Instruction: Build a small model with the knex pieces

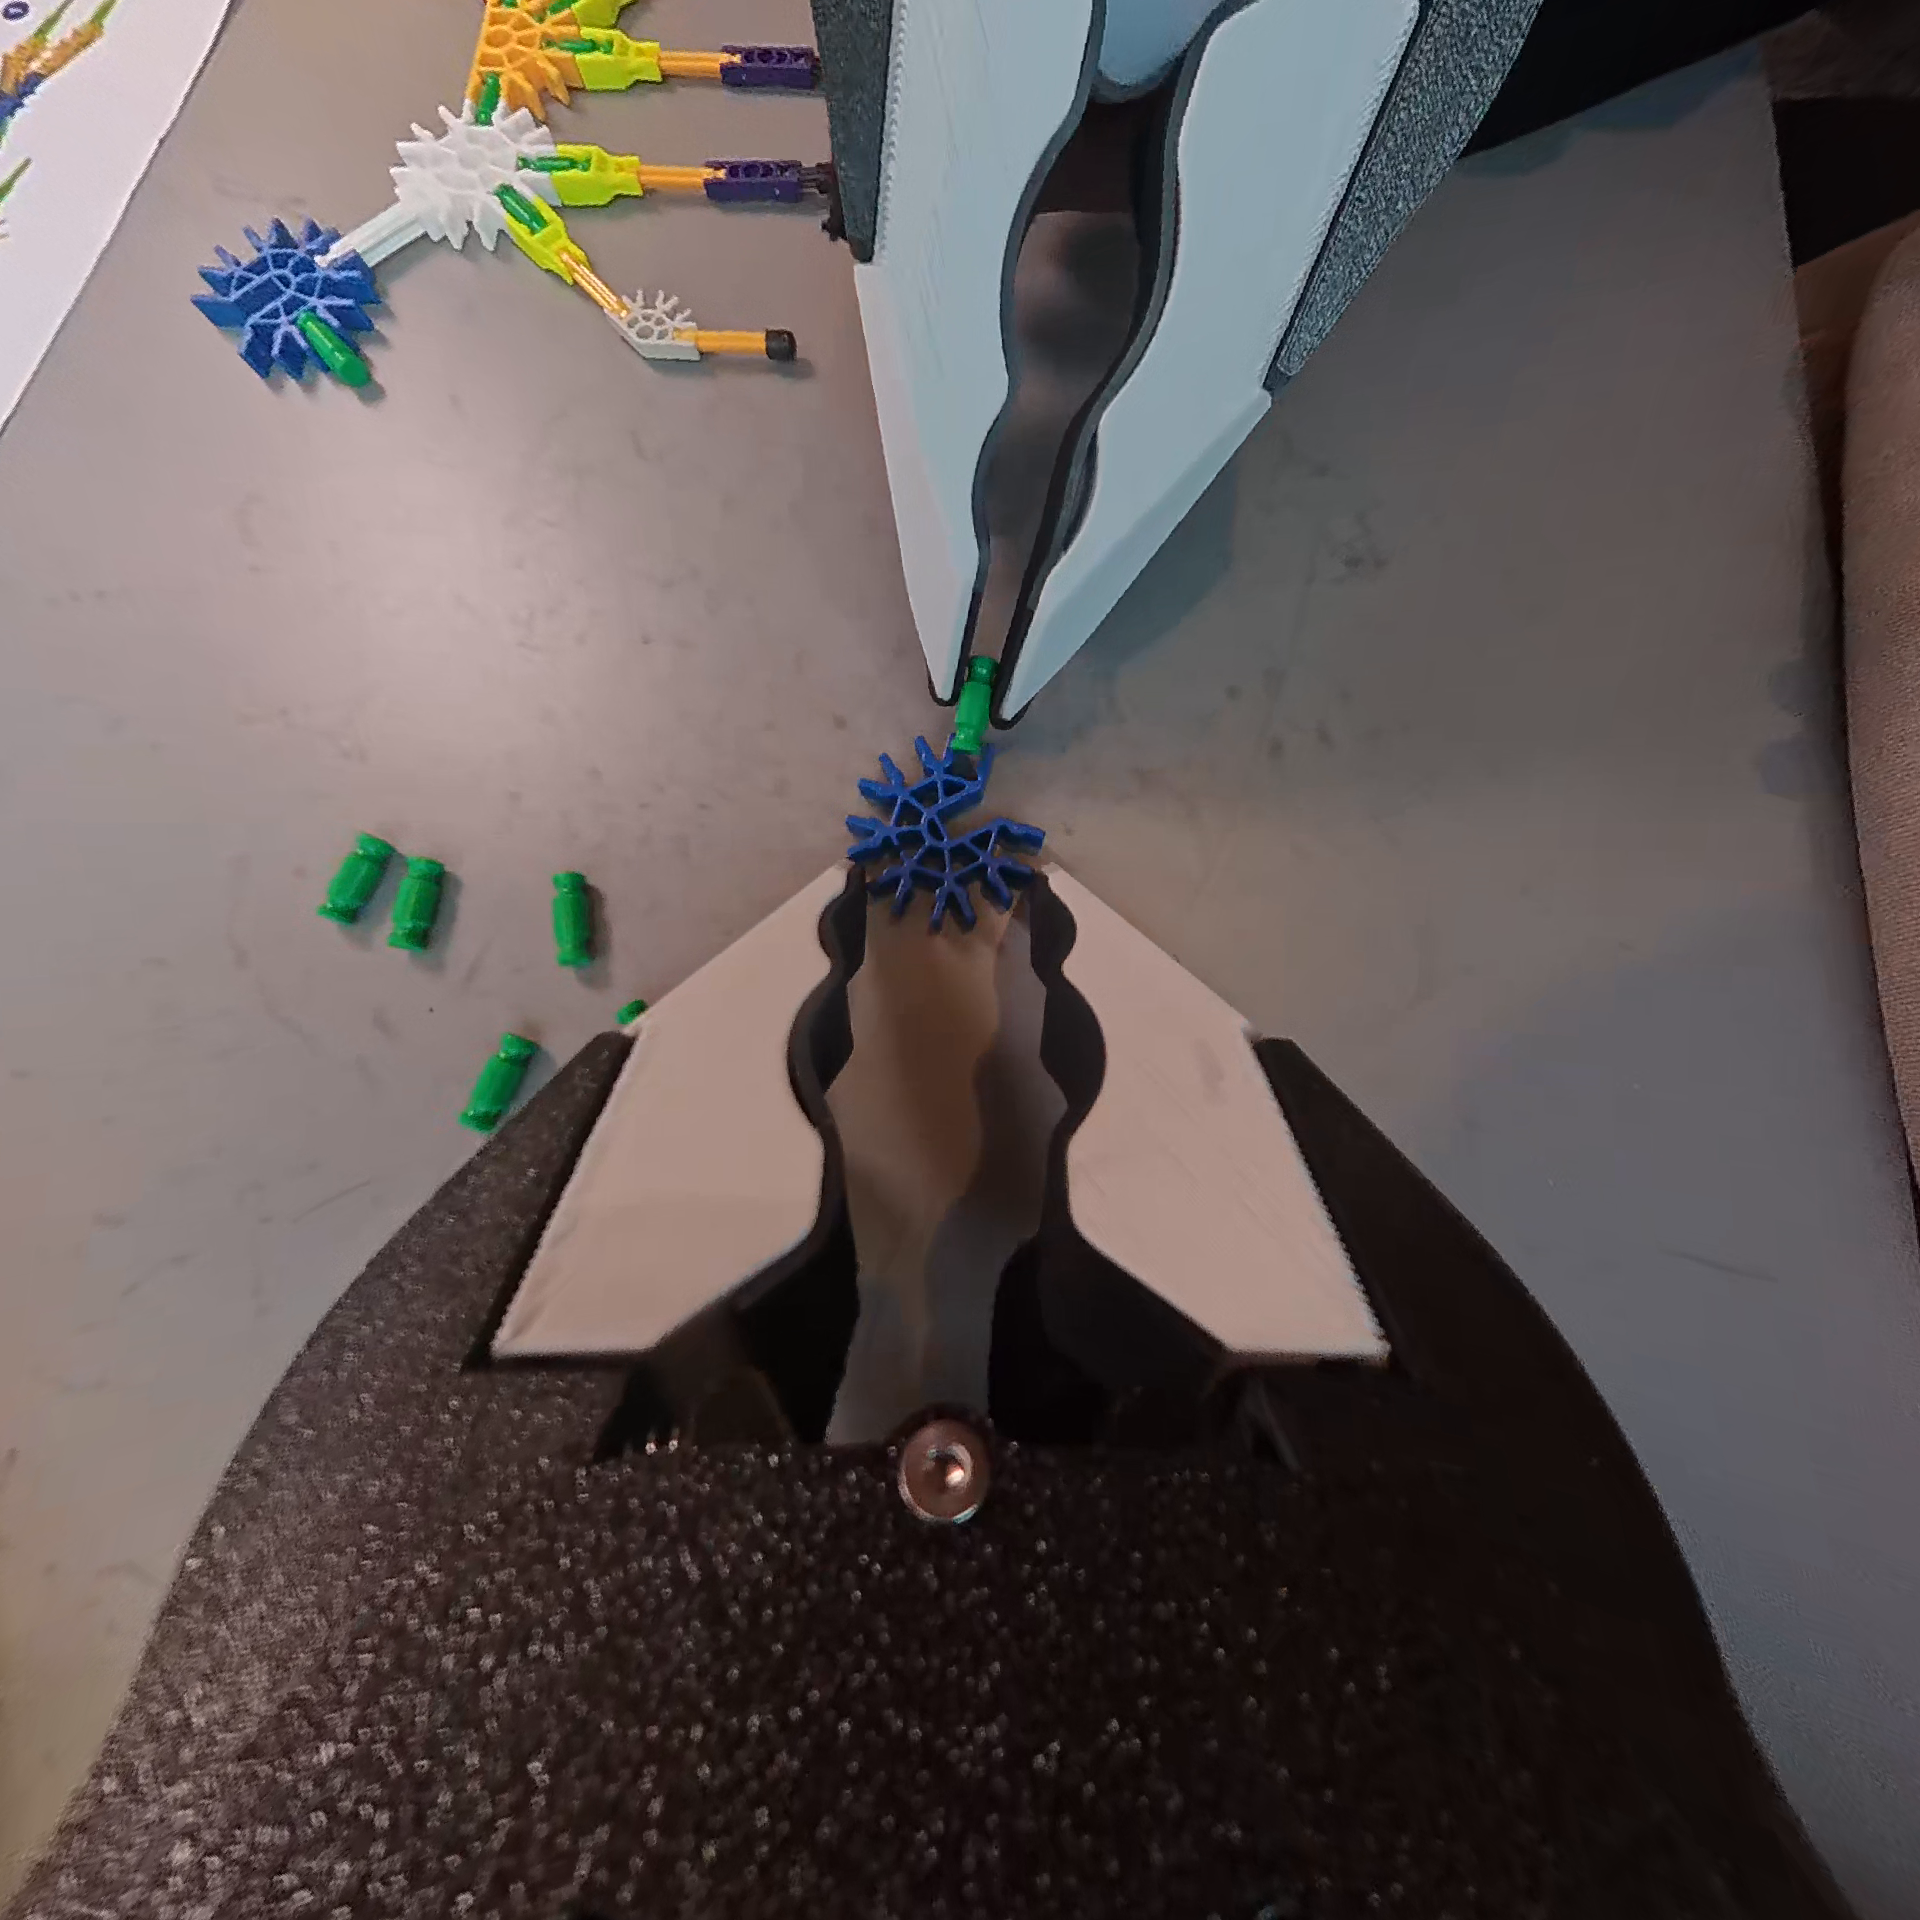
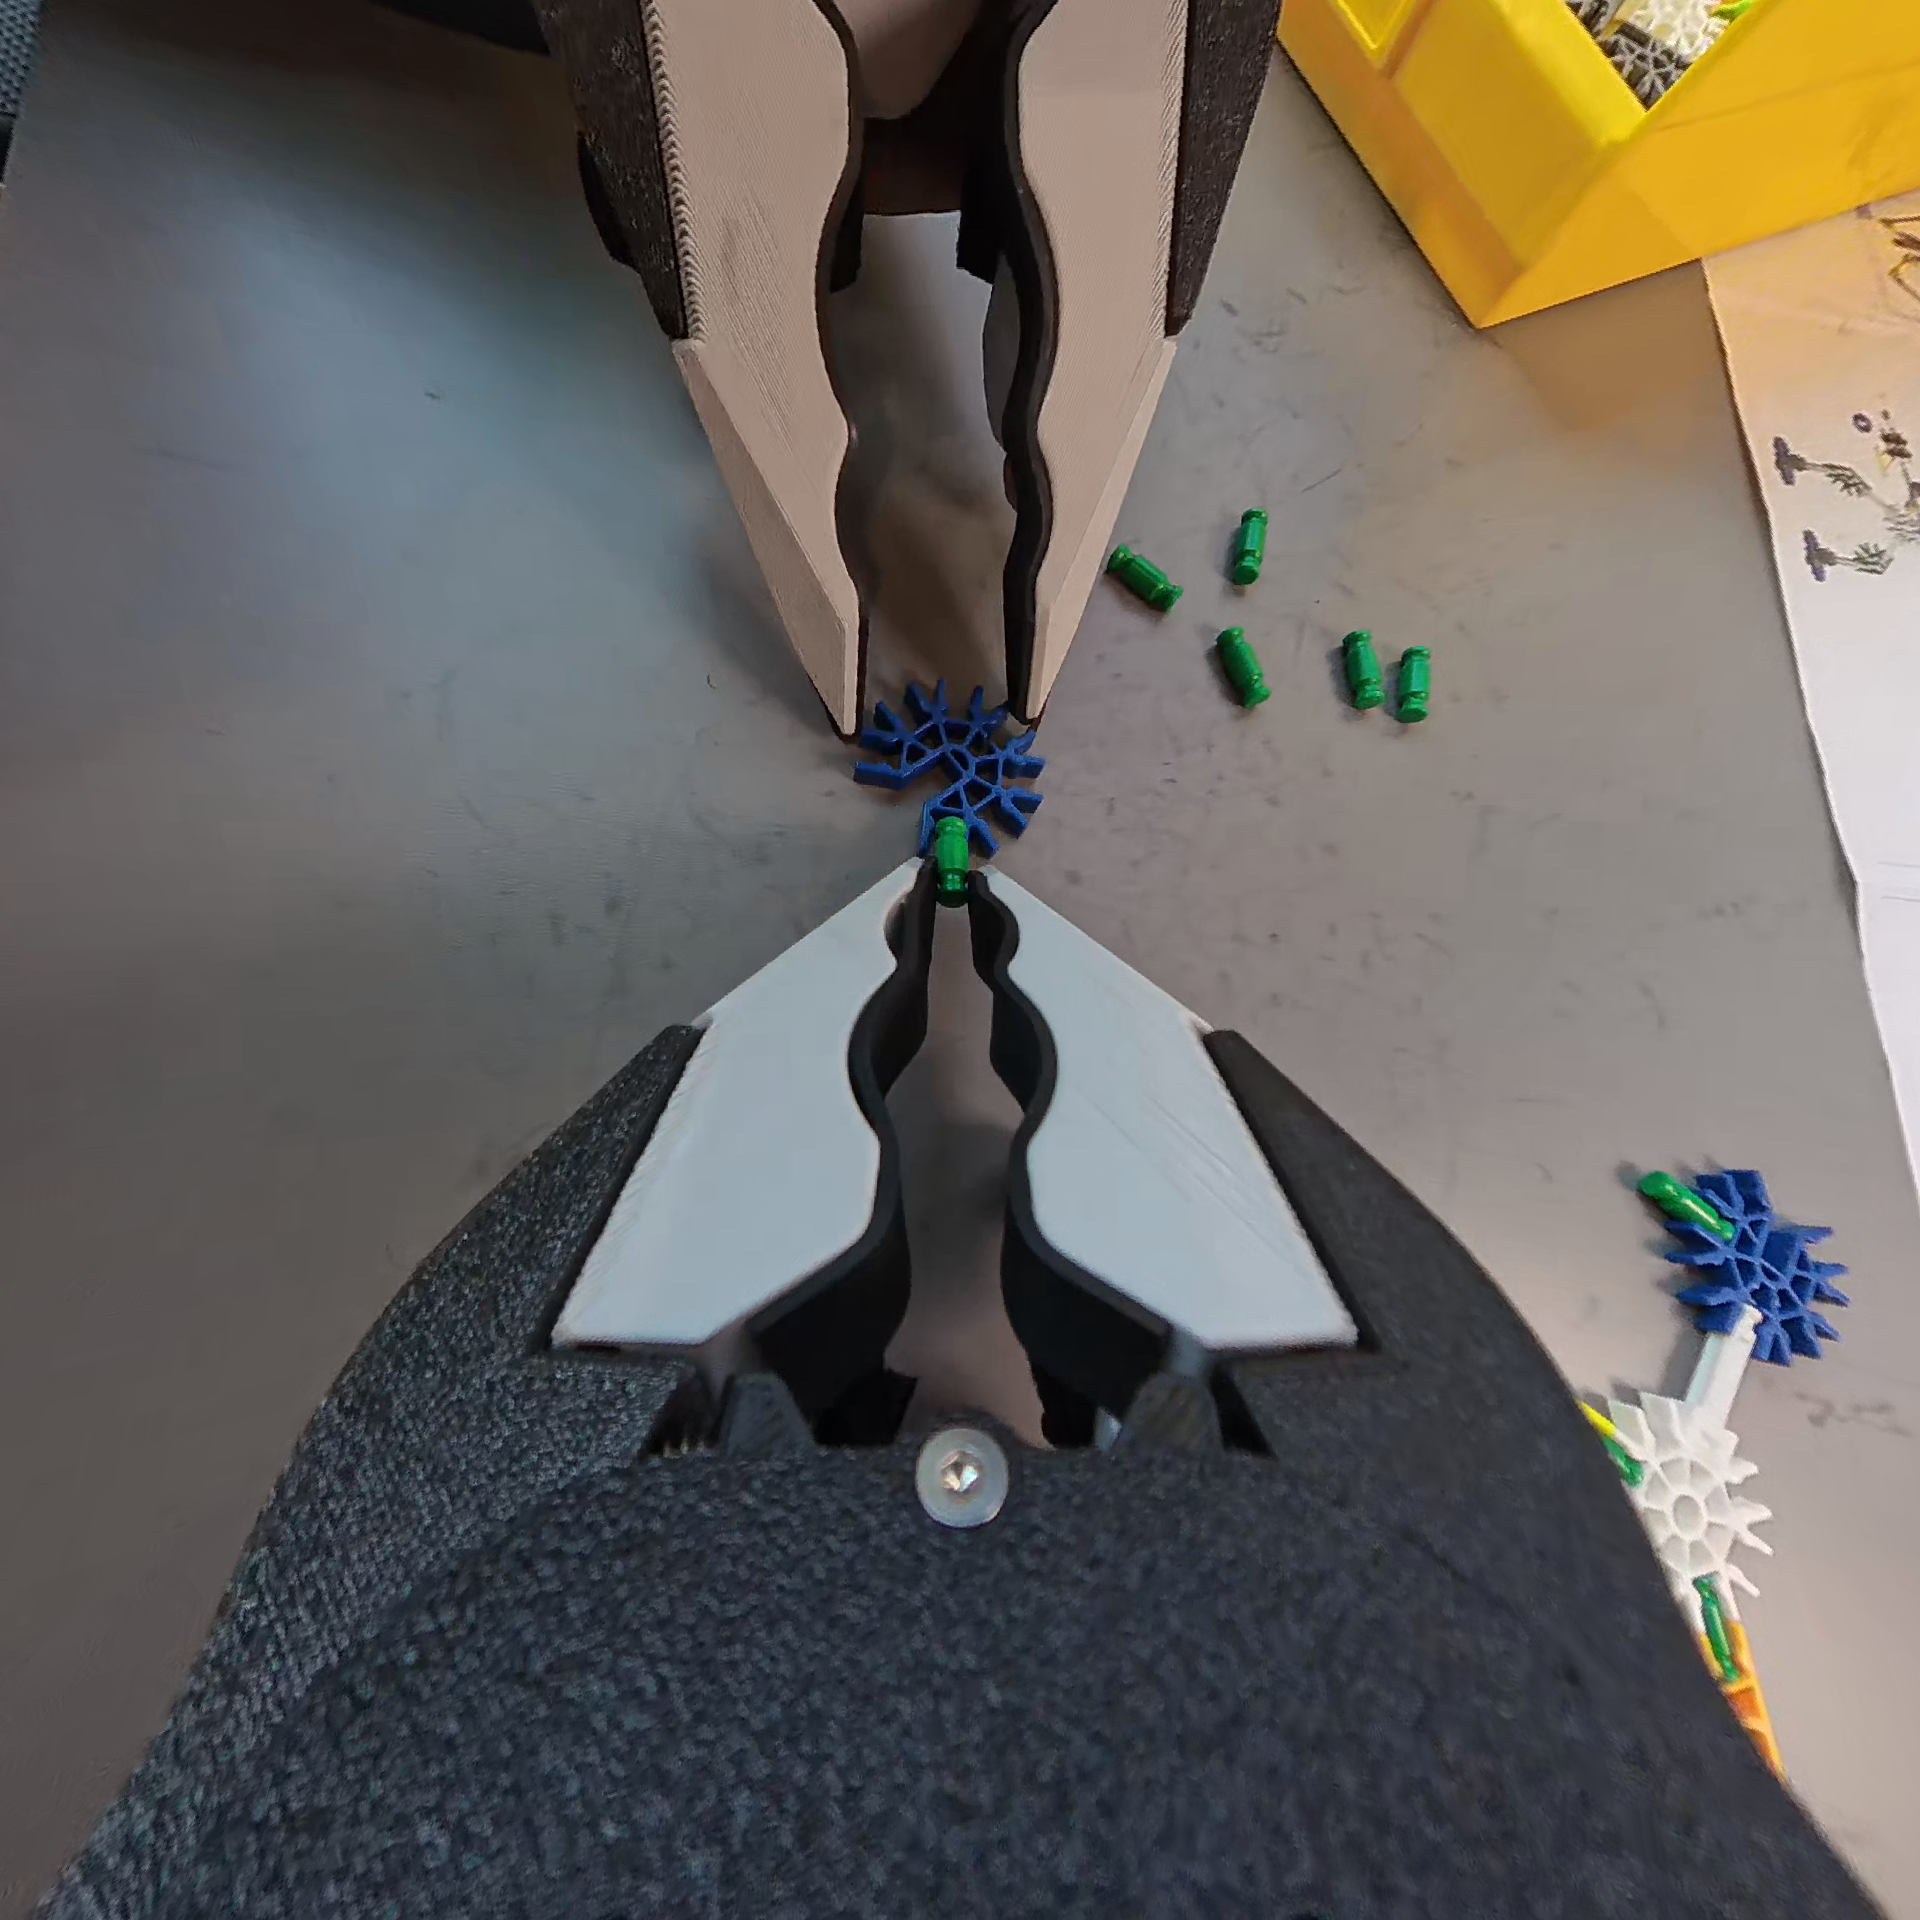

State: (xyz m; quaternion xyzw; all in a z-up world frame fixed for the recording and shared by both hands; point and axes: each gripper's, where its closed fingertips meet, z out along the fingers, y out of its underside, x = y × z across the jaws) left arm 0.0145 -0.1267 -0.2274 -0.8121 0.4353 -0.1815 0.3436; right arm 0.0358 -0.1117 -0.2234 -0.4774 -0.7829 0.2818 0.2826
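Gripping a spiky blue connector (image 1: 940,840), left claw (image 1: 945,883) meets right claw's (image 2: 948,883) green rod (image 2: 950,854).

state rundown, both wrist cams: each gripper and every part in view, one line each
left gripper: shut on blue connector, low over the table
blue connector: clamped, green rod seated in one slot
right gripper: shut on green rod
green rod: pinched, far end in the connector
loose green rods: lying flat, scattered, untouched
assembled model: flat on table, joined, untouched
yellow bin: open-topped, holds parts
printed sheet: flat on table
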